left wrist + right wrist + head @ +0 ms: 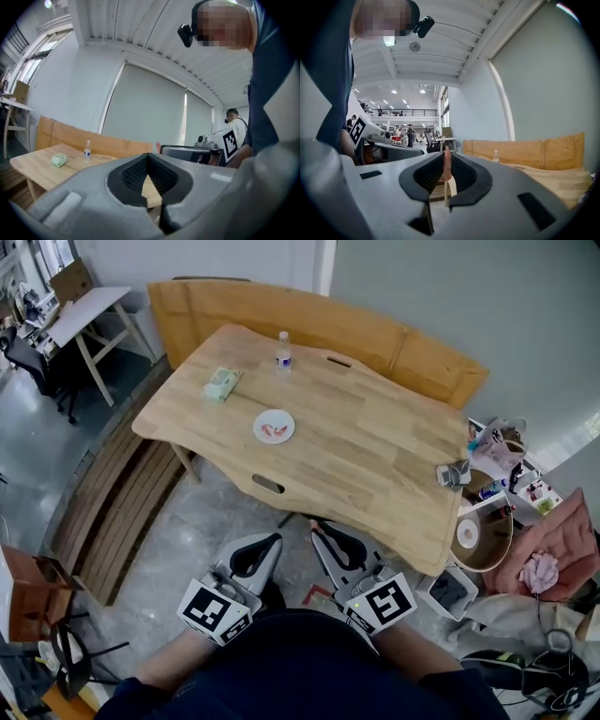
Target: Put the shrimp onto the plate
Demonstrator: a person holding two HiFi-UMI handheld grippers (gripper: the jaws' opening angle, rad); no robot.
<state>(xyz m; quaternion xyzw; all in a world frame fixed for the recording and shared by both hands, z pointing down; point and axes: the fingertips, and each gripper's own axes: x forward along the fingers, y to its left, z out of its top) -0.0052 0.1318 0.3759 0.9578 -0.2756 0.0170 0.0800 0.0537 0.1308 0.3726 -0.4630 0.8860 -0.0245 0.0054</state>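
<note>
On the wooden table (375, 446) stands a white plate (274, 427) with red shrimp (276, 431) on it. Both grippers hang low by my body, well short of the table's near edge. My right gripper (320, 529) is shut on a pinkish shrimp (447, 168), which stands upright between its jaws (446, 157). The left gripper (271, 541) is shut with nothing held; its tips meet in the left gripper view (149, 157). That view also shows the right gripper's tip with a pink bit (158, 146).
A green packet (221, 383) and a small water bottle (283, 351) stand on the table's far side. A wooden bench (309, 320) runs behind it. Boxes, bags and a pink cloth (553, 549) crowd the floor at right. A brown box (33, 592) sits at left.
</note>
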